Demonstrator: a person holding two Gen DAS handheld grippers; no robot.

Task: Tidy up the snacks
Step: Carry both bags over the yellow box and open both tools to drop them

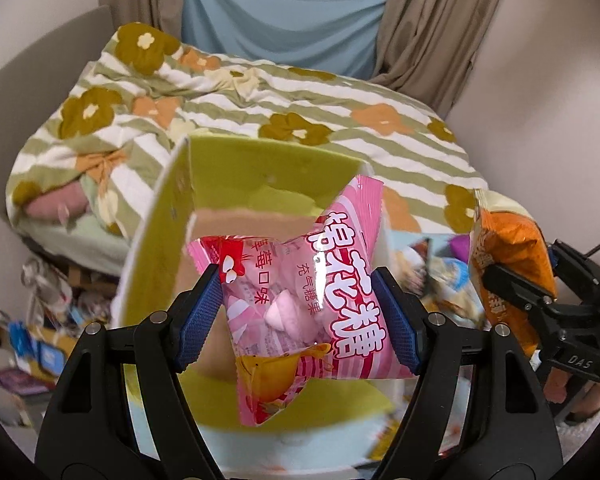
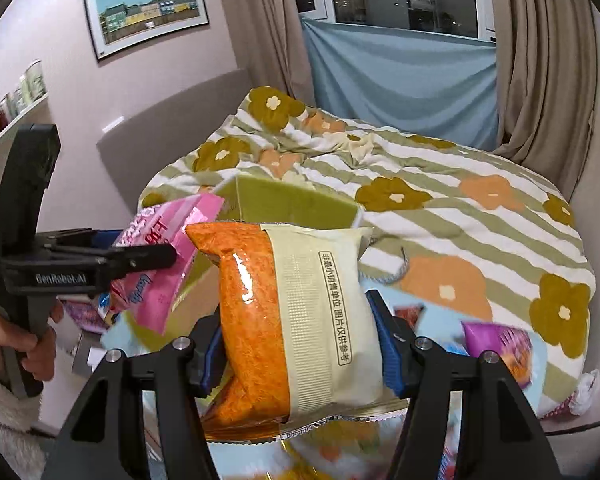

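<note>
My left gripper point(image 1: 296, 304) is shut on a pink marshmallow bag point(image 1: 324, 280) and holds it over the open green cardboard box point(image 1: 236, 172). In the right wrist view the pink bag point(image 2: 164, 248) sits at the left, held by the left gripper point(image 2: 168, 254), in front of the green box point(image 2: 296, 200). My right gripper point(image 2: 296, 344) is shut on an orange and cream snack bag point(image 2: 296, 320) and holds it up, to the right of the box. The orange bag also shows in the left wrist view point(image 1: 508, 264), with the right gripper point(image 1: 496, 276) on it.
A bed with a striped flowered quilt point(image 2: 440, 200) fills the background. Several loose snack packets lie on it, among them a purple one point(image 2: 500, 344). Clutter lies on the floor at the left point(image 1: 40, 344). Curtains point(image 2: 540, 60) and a blue cloth point(image 2: 400, 76) hang behind.
</note>
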